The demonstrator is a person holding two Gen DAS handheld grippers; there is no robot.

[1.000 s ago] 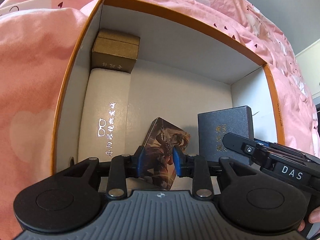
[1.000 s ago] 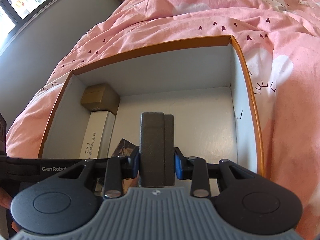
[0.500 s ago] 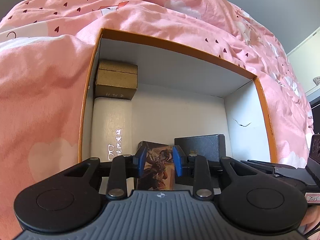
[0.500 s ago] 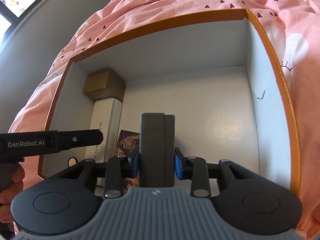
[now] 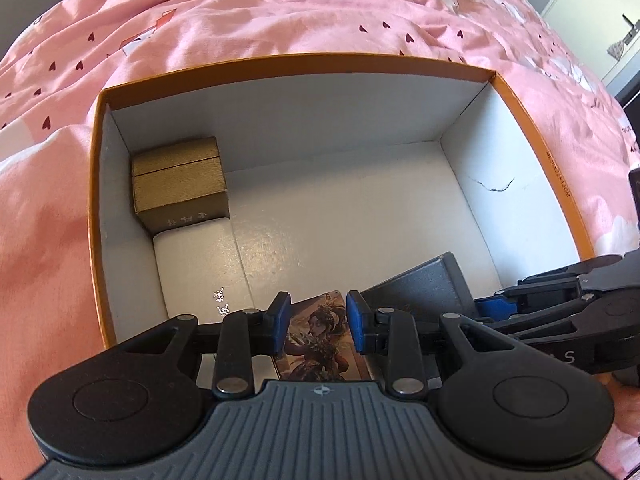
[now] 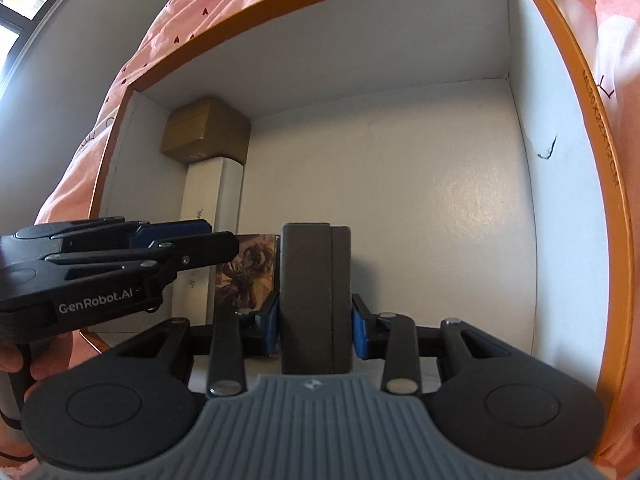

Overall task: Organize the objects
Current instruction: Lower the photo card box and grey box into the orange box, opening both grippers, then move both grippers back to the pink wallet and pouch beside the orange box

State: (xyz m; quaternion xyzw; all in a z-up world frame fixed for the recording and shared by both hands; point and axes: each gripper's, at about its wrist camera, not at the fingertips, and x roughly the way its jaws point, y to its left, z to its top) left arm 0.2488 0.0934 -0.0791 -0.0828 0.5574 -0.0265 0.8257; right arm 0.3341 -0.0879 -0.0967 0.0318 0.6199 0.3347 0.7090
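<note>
An orange-rimmed box [image 5: 528, 120] with white walls sits on pink bedding [image 5: 240, 20] dotted with dark red hearts. Far left, a gold-brown box [image 5: 180, 184]; near, a dark grey box [image 6: 314, 296].

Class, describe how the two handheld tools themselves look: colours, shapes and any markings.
Both match: the left tool and right tool have black linkage arms with silver rivets, blue pads, two round black discs and a ribbed grey body with a small cross logo. White "GenRobot.AI" lettering runs along the left tool's side.
</note>
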